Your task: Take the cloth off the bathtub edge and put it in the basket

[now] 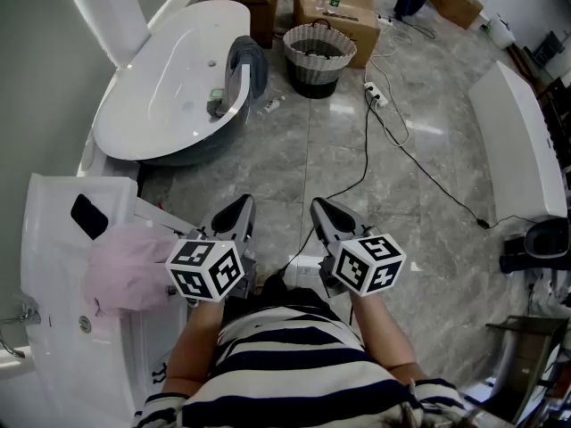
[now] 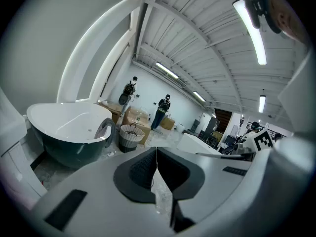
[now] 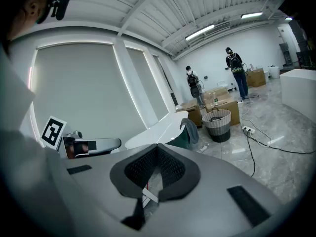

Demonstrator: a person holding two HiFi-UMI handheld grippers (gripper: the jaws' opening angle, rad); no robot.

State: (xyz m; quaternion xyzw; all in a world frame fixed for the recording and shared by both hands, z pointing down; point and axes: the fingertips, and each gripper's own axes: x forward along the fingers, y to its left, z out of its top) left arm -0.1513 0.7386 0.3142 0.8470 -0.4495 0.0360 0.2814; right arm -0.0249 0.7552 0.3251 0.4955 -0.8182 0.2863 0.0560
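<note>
While the left gripper (image 1: 241, 207) and right gripper (image 1: 320, 209) hang with jaws pressed together and empty, the grey cloth (image 1: 250, 61) lies draped over the bathtub (image 1: 161, 105) rim near the basket (image 1: 312, 77); judged soft, light, limp, so pinch a fold at the rim crest.

Bright, even light from long white ceiling strip lamps (image 2: 252, 31) fills the hall, leaving pale glare on the polished grey stone floor (image 1: 426, 128) and the glossy white oval bathtub (image 1: 169, 92). Both gripper views bow sharply toward dark, vignetted corners.
</note>
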